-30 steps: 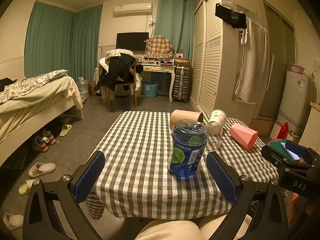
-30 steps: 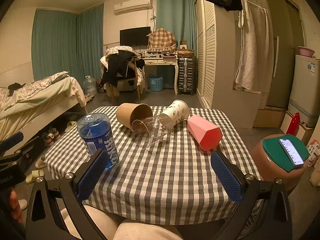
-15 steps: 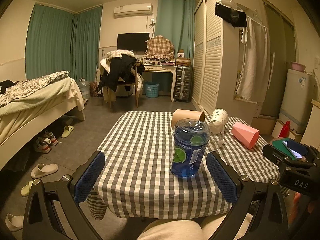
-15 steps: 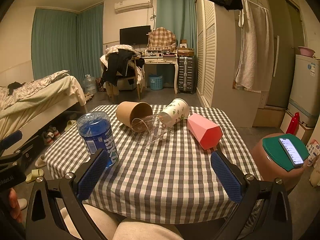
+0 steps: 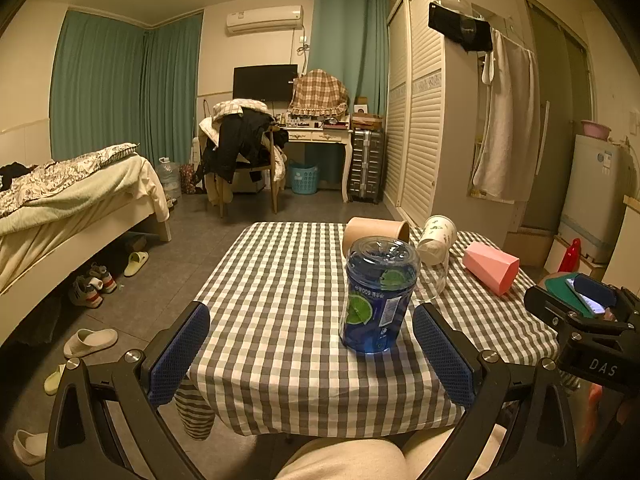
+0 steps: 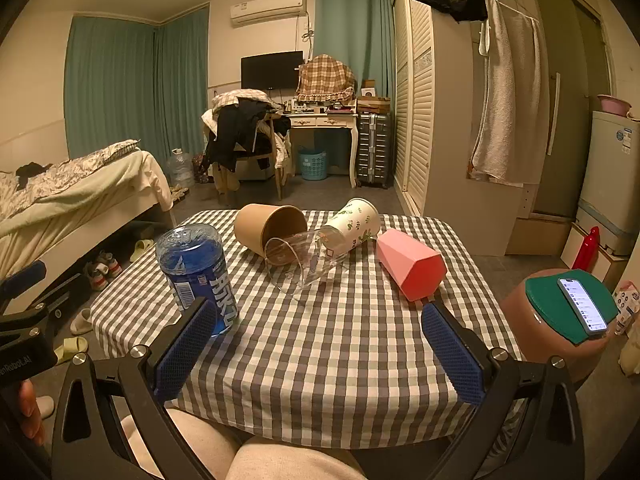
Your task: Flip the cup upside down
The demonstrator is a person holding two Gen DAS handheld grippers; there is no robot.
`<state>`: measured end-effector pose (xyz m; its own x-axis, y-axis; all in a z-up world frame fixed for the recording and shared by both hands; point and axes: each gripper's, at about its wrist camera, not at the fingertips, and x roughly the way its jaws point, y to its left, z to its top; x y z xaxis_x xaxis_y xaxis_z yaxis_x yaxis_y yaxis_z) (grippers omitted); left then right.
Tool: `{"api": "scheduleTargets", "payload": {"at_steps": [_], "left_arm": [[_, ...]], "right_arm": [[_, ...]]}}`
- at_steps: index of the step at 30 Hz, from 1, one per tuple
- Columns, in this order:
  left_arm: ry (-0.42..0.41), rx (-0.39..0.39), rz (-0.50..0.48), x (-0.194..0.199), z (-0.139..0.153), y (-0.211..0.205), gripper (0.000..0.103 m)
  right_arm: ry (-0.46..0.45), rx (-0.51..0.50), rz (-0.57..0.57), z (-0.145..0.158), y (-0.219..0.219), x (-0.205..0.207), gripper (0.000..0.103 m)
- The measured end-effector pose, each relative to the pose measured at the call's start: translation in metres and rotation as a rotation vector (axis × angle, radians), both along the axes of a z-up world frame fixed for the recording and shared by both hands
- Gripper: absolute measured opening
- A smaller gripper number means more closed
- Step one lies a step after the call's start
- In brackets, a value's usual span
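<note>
Five cups sit on the checked surface [image 6: 340, 344], which fills the middle of both views. Largest is the blue cup [image 6: 196, 276], standing upside down near the surface's left edge; in the left view it rises just ahead of the left claw [image 5: 312, 356], nearer the right finger [image 5: 442, 354]. The left claw is spread wide and grips nothing. The right claw [image 6: 320, 344] is likewise spread wide and empty, held over the near part of the surface. The other four lie on their sides farther back: the brown cup [image 6: 270, 228], the pink cup [image 6: 410, 264] to the right, the clear glass [image 6: 304, 262] in front of the brown one, and the floral cup [image 6: 356, 224] with its base end at the glass.
</note>
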<state>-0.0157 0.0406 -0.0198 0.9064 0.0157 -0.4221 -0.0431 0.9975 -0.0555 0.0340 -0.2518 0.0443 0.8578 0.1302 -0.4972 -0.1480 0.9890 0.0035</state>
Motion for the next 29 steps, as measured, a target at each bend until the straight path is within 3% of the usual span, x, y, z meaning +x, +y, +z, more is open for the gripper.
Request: {"api": "scheduleTargets", "payload": {"at_steps": [29], "left_arm": [[0.017,-0.011,-0.002,-0.0026,-0.0030,0.0052,0.103]], "right_arm": [[0.022,-0.008,0.008,-0.0076,0.0019,0.0016,0.103]]}}
